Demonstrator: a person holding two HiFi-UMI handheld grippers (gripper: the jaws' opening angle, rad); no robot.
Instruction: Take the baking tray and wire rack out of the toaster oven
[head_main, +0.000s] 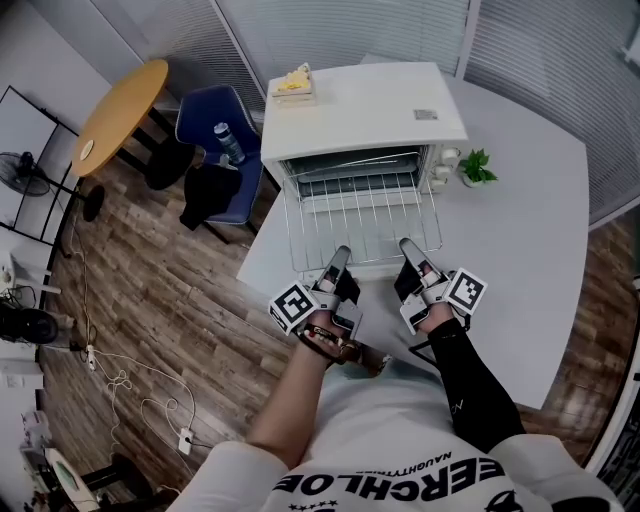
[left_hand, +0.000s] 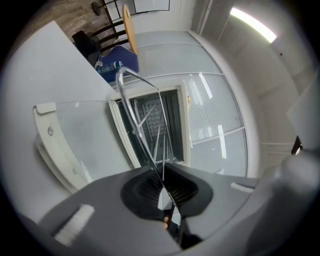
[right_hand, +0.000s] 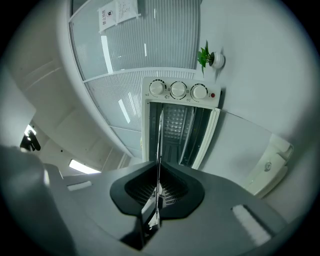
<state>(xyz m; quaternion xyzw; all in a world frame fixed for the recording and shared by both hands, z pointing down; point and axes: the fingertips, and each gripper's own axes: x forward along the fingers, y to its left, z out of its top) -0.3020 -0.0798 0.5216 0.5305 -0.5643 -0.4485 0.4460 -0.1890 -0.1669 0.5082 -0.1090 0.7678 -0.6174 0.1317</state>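
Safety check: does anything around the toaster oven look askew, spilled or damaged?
Nothing looks spilled or damaged. The wire rack juts from the open toaster oven, held by the left gripper and right gripper. Only a yellow item sits oddly atop the oven.

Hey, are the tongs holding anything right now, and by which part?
Both hold the wire rack by its front edge, left tongs left of the middle, right tongs right of it.

White table (head_main: 540, 230) — toaster oven (head_main: 360, 105); plant (head_main: 476, 168)
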